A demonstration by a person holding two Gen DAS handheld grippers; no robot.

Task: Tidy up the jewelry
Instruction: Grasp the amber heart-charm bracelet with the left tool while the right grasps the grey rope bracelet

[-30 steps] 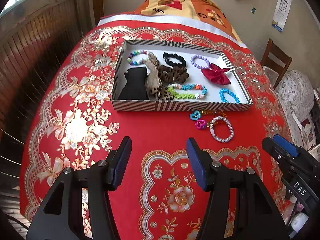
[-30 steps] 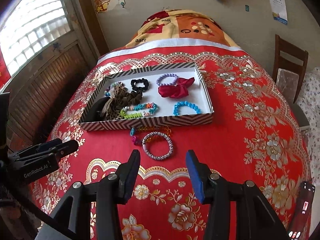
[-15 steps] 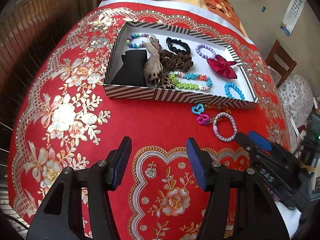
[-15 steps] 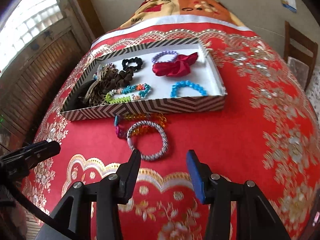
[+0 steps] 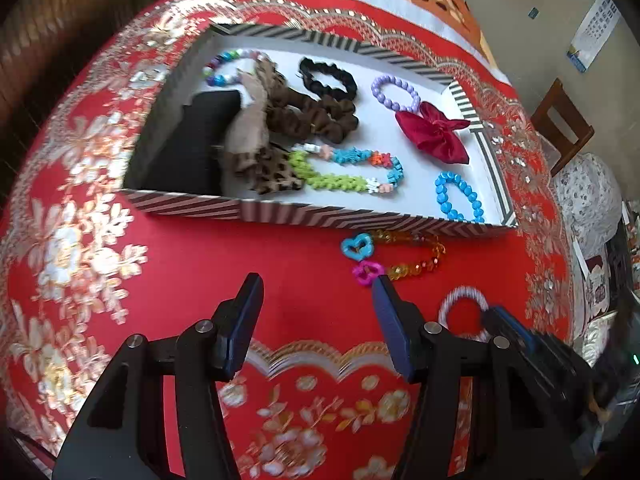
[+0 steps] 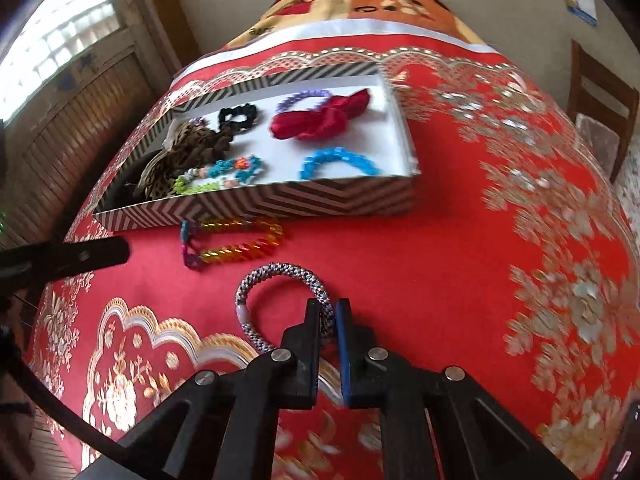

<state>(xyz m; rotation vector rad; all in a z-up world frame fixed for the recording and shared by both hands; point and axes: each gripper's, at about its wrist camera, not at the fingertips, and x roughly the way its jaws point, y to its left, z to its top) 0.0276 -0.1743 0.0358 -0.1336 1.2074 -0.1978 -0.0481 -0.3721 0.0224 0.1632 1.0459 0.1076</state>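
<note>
— Now, which bracelet do your fingers hold, and where does it lie?

— Your right gripper [image 6: 328, 318] is clenched on the near right arc of the speckled bracelet [image 6: 256, 280], which lies flat on the red bed cover [image 6: 400, 264], just in front of the striped box [image 6: 304, 200]. Its ring spreads away from the fingers toward the left and the box.

— And the other hand?

— Your left gripper [image 5: 316, 312] stands released, nothing between its fingers, over bare cloth. The amber bracelet [image 5: 416, 252] with its blue heart [image 5: 357, 247] and pink heart [image 5: 367, 273] lies just ahead and to the right of its right finger, long axis parallel to the box's front wall.

— Which relation governs the coming move?

— Probably the box: it lies straight ahead of your right hand, past the amber bracelet, so the ring must clear both that and the wall.
</note>
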